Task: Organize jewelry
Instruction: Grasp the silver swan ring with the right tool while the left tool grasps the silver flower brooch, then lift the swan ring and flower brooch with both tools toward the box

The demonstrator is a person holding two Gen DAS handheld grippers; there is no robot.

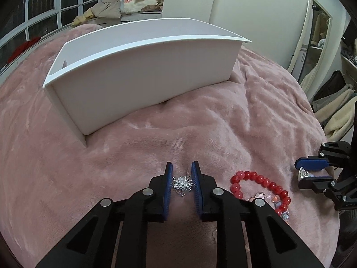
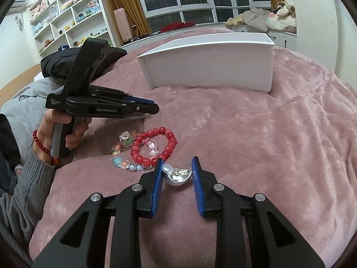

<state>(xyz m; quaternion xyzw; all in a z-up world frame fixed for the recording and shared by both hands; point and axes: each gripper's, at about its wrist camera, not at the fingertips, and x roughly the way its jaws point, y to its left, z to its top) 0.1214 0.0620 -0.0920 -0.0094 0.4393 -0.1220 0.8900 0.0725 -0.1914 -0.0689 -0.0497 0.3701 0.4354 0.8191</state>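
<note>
Straddling a spiky silver brooch [image 1: 182, 184], the left gripper [image 1: 182, 174] has jaws spread; the right gripper [image 2: 177, 167], likewise spread, brackets a slick, light silver ingot charm [image 2: 177, 176]. Pinch both across their middles, gently.

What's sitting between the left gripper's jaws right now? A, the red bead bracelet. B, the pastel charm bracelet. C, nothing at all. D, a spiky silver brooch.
D: the spiky silver brooch lies on the pink blanket between the open jaws of the left gripper; the red bead bracelet lies off to the right.

We see a plain white rectangular box [image 1: 142, 67], glossy red round-bead bracelet [image 2: 154, 147], silver spiky brooch [image 1: 182, 184], pink plush bedspread [image 1: 223, 122].
</note>
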